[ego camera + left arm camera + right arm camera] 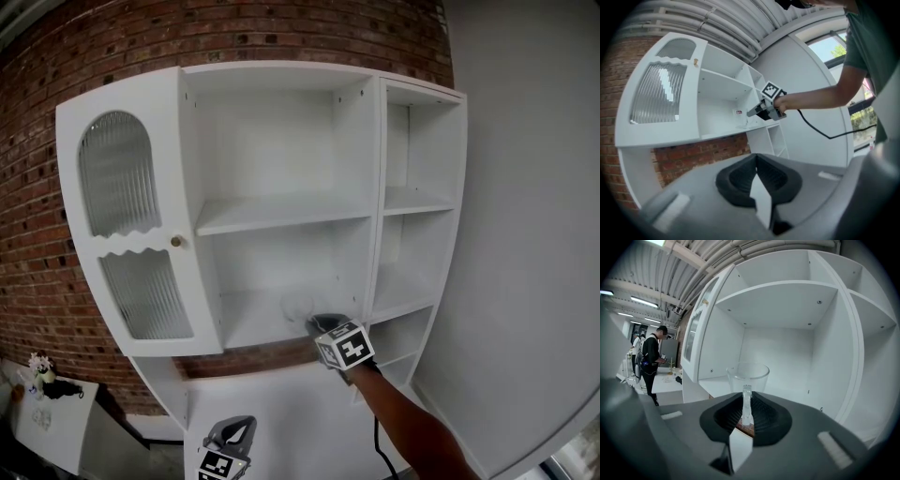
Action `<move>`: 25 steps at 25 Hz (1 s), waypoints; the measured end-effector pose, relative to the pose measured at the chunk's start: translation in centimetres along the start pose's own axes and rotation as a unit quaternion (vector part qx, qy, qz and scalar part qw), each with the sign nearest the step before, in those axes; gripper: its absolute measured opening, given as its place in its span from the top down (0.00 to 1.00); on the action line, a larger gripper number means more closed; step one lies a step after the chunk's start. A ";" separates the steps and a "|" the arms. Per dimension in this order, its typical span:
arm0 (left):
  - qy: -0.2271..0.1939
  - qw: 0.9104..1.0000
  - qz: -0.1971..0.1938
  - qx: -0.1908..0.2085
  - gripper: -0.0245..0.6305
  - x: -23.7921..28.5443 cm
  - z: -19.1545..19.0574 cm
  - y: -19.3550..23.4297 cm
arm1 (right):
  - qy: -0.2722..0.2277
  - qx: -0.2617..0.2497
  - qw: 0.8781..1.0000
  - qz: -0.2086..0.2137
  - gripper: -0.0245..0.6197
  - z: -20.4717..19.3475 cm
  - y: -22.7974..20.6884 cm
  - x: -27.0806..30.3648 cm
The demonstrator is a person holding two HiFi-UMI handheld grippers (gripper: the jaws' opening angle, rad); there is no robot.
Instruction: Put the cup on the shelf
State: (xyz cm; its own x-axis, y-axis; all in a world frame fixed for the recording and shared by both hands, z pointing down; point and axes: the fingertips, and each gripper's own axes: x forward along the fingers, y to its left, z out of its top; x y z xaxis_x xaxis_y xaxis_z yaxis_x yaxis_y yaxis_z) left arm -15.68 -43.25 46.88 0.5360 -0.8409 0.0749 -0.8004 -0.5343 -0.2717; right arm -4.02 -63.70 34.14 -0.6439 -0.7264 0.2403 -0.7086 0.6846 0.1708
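Note:
A clear glass cup point(747, 373) with a handle hangs in front of my right gripper point(746, 413), which is shut on the handle. In the head view the cup point(298, 306) is faint, just over the lower shelf board point(258, 328) of the white wall cabinet point(281, 216), with the right gripper point(316, 325) right behind it. Whether the cup touches the board I cannot tell. My left gripper point(236, 427) stays low at the bottom edge, well below the cabinet. Its jaws meet with nothing between them point(757, 176). From there I see the right gripper point(757, 111) at the shelf.
The cabinet's ribbed-glass door point(127, 234) stands open to the left. A brick wall point(37, 262) lies behind and a plain white wall point(525, 234) to the right. A small table point(52, 417) with flowers is at the lower left. A person point(649, 362) stands far off.

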 end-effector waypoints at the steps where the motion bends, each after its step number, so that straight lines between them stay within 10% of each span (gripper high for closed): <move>1: 0.000 1.000 0.000 0.000 0.96 0.2 -0.1 0.2 | 0.000 0.003 1.000 0.000 0.88 0.0 -0.2 0.2; 25: 0.009 1.000 -0.006 -0.010 0.96 2.3 -1.5 2.1 | -0.087 0.008 0.995 -0.044 0.86 1.4 -3.0 2.4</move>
State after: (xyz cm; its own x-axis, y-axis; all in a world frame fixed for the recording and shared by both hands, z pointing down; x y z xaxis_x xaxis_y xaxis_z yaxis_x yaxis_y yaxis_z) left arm -16.58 -46.42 47.95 0.5412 -0.8355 0.0955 -0.7992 -0.5464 -0.2505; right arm -3.86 -67.62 32.84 -0.6178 -0.7843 0.0563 -0.7685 0.6174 0.1682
